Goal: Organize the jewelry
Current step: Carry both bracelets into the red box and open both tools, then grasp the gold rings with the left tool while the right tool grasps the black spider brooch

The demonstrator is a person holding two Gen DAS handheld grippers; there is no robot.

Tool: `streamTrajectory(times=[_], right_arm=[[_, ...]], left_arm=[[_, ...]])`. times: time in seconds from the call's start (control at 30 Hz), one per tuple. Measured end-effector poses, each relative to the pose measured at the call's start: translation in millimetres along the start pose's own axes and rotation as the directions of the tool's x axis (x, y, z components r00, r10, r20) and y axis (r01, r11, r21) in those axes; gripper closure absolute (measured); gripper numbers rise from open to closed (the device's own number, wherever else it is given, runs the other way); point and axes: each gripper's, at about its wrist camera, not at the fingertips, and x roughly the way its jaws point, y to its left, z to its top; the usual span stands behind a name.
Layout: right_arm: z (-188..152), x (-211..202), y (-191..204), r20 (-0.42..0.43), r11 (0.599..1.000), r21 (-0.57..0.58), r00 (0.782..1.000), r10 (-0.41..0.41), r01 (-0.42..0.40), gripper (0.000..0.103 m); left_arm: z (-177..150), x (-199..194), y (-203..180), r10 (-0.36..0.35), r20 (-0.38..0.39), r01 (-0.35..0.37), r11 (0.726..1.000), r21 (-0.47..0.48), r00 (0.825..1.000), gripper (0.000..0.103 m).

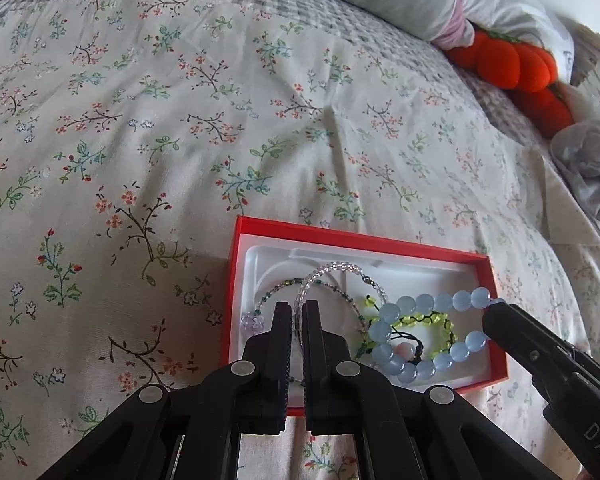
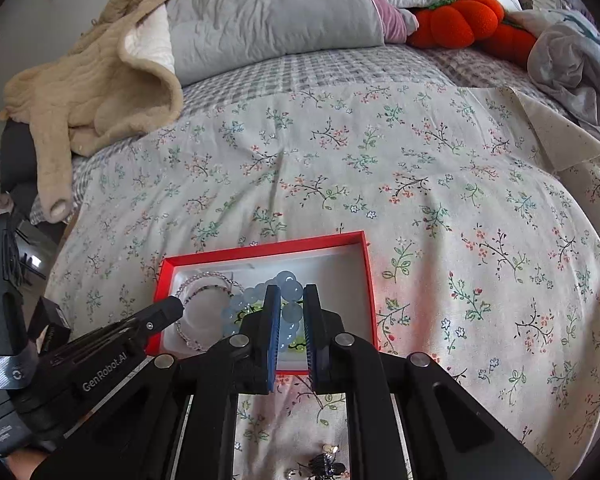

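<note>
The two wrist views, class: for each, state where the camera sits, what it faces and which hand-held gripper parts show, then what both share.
Left wrist: rides the left hand-held gripper, facing the red box; the right hand-held gripper enters from the right.
Right wrist: rides the right gripper, over the blue bead bracelet; the left gripper enters from the left.
Shared: box, bracelet, floral sheet, orange plush.

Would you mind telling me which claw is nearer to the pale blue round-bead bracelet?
Right. The right claw straddles the pale blue round-bead bracelet; the left claw sits beside it, over the clear beaded strand.
</note>
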Motion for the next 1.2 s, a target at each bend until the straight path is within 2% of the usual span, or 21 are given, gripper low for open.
streamTrajectory(times=[0.03, 0.07, 0.1, 0.17, 0.2, 0.27, 0.33, 0.4, 0.57, 0.67, 0.8, 0.97, 1.1, 1.2], right_arm=[[0, -1, -1, 0.001, 1.000, 0.002, 1.000, 0.003, -0.003, 0.090], [0, -2, -2, -0.001, 1.000, 0.001, 1.000, 0.003, -0.003, 0.090], [1, -3, -3, -0.005, 1.000, 0.003, 1.000, 0.003, -0.003, 0.088], [1, -9, -6, -0.004, 1.000, 0.011, 1.000, 0.012, -0.012, 0.075], [0, -13, -6, -0.001, 1.000, 0.014, 1.000, 0.017, -0.017, 0.062], [-3, -21, -7, 0.010, 1.000, 0.015, 1.000, 0.024, -0.024, 0.052], [-6, -28, -7, 0.010, 1.000, 0.008, 1.000, 0.023, -0.023, 0.052], [-10, -33, -6, 0.005, 1.000, -0.005, 1.000, 0.018, -0.018, 0.051], [-30, -37, -10, -0.042, 1.000, -0.014, 0.999, -0.015, 0.014, 0.040], [-46, -31, -14, -0.099, 1.000, -0.006, 0.995, -0.031, 0.030, 0.037], [-71, -22, -17, -0.166, 0.998, -0.049, 0.985, -0.051, 0.043, 0.037], [-93, -22, -19, -0.197, 0.987, -0.152, 0.978, -0.076, 0.046, 0.037], [-109, -24, -20, -0.217, 0.969, -0.245, 0.971, -0.097, 0.042, 0.037], [-120, -25, -23, -0.248, 0.960, -0.276, 0.963, -0.107, 0.035, 0.037]], left_arm=[[0, -2, -1, 0.008, 0.000, -0.008, 1.000, 0.007, 1.000, 0.101], [0, -5, -2, 0.016, 0.000, -0.016, 1.000, 0.015, 1.000, 0.094], [-1, -8, -3, 0.020, 0.002, -0.020, 1.000, 0.022, 1.000, 0.082], [-3, -16, -5, 0.023, 0.018, -0.024, 0.999, 0.035, 1.000, 0.067], [-4, -20, -7, 0.028, 0.026, -0.030, 0.999, 0.045, 0.999, 0.062], [-7, -27, -11, 0.041, 0.033, -0.044, 0.997, 0.071, 0.999, 0.056], [-11, -34, -13, 0.054, 0.036, -0.057, 0.994, 0.097, 0.998, 0.050], [-17, -41, -13, 0.073, 0.037, -0.077, 0.991, 0.114, 0.997, 0.040], [-39, -56, -2, 0.131, 0.045, -0.135, 0.985, 0.105, 0.990, 0.018], [-64, -63, 8, 0.175, 0.054, -0.180, 0.978, 0.104, 0.983, 0.014], [-107, -73, 26, 0.228, 0.052, -0.233, 0.959, 0.159, 0.972, 0.012], [-149, -85, 50, 0.344, 0.053, -0.348, 0.921, 0.174, 0.937, 0.012], [-172, -95, 50, 0.340, 0.090, -0.352, 0.911, 0.213, 0.936, 0.010], [-185, -88, 49, 0.329, 0.098, -0.343, 0.903, 0.257, 0.939, 0.010]])
